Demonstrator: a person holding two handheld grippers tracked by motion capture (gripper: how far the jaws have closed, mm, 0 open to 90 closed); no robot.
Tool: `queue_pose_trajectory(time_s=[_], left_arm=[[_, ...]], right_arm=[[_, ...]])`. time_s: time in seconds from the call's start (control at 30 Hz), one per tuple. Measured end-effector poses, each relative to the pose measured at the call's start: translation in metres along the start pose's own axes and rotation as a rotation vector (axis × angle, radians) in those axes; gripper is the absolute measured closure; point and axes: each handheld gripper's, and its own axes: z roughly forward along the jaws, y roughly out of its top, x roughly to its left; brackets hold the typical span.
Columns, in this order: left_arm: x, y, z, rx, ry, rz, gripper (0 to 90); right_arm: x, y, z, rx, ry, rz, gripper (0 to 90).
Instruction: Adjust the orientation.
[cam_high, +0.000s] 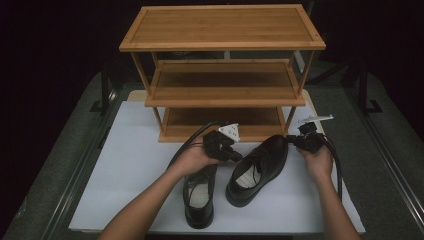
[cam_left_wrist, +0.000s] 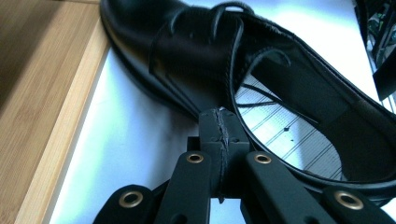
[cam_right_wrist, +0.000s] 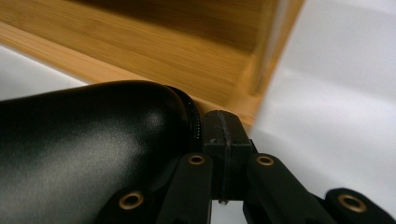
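Two black lace-up shoes lie on a white board in front of a wooden three-shelf rack. The left shoe points straight at the rack. The right shoe lies slanted, its toe near the bottom shelf. My left gripper is shut, its tips against the near rim of the right shoe's opening, with nothing between the jaws. My right gripper is shut too, its tips beside the glossy toe of that shoe, touching or nearly so.
The rack's bottom shelf lies just beyond the toe, with a corner post near my right gripper. All three shelves are bare. Cables trail from both grippers along the forearms. Dark floor surrounds the board.
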Motion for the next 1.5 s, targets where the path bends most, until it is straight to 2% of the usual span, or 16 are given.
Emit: queue_pose_trajectory(time_s=[0.3, 0.33, 0.47, 0.6, 0.73, 0.8, 0.93, 1.1, 1.13, 1.17, 1.23, 1.27, 1.4, 1.43, 1.47, 1.5], left_arm=[[-0.004, 0.002, 0.000, -0.004, -0.023, 0.026, 90.0], [-0.006, 0.003, 0.001, -0.005, -0.031, 0.028, 90.0], [-0.008, 0.003, 0.001, -0.007, -0.030, 0.036, 90.0], [-0.008, 0.002, -0.003, -0.020, -0.026, 0.033, 90.0], [-0.008, -0.003, -0.015, -0.060, -0.009, 0.009, 89.9], [-0.007, -0.011, -0.027, -0.090, 0.015, -0.016, 89.9], [-0.008, -0.020, -0.039, -0.117, 0.037, -0.039, 89.8], [-0.011, -0.042, -0.068, -0.149, 0.097, -0.080, 89.9], [-0.013, -0.052, -0.080, -0.159, 0.131, -0.106, 89.8], [-0.013, -0.052, -0.080, -0.159, 0.131, -0.106, 89.9], [-0.016, -0.062, -0.090, -0.172, 0.156, -0.133, 89.9], [-0.018, -0.070, -0.098, -0.179, 0.180, -0.153, 89.9], [-0.026, -0.095, -0.118, -0.193, 0.258, -0.201, 89.8], [-0.031, -0.110, -0.125, -0.192, 0.298, -0.227, 89.8], [-0.034, -0.117, -0.128, -0.191, 0.316, -0.243, 89.9], [-0.034, -0.117, -0.128, -0.191, 0.316, -0.243, 89.8]], right_arm=[[0.019, 0.012, 0.016, -0.001, 0.046, -0.049, 89.8], [0.025, 0.013, 0.020, -0.008, 0.070, -0.055, 89.8], [0.036, 0.017, 0.025, -0.006, 0.074, -0.075, 89.7], [0.035, 0.017, 0.023, -0.008, 0.072, -0.067, 85.9], [0.028, 0.006, 0.007, -0.012, 0.083, -0.057, 84.1], [0.024, -0.001, -0.004, -0.028, 0.086, -0.054, 84.2], [0.023, -0.013, -0.021, -0.036, 0.107, -0.043, 85.7], [0.032, -0.032, -0.043, -0.034, 0.137, -0.082, 89.5], [0.038, -0.038, -0.048, -0.035, 0.150, -0.096, 89.6], [0.038, -0.038, -0.048, -0.035, 0.150, -0.096, 89.6], [0.044, -0.047, -0.051, -0.038, 0.167, -0.109, 89.6], [0.049, -0.053, -0.053, -0.029, 0.184, -0.111, 89.6], [0.055, -0.062, -0.055, -0.011, 0.198, -0.113, 89.6], [0.060, -0.068, -0.054, 0.000, 0.207, -0.118, 89.6], [0.061, -0.070, -0.054, 0.004, 0.210, -0.118, 89.6], [0.061, -0.070, -0.054, 0.004, 0.210, -0.118, 89.6]])
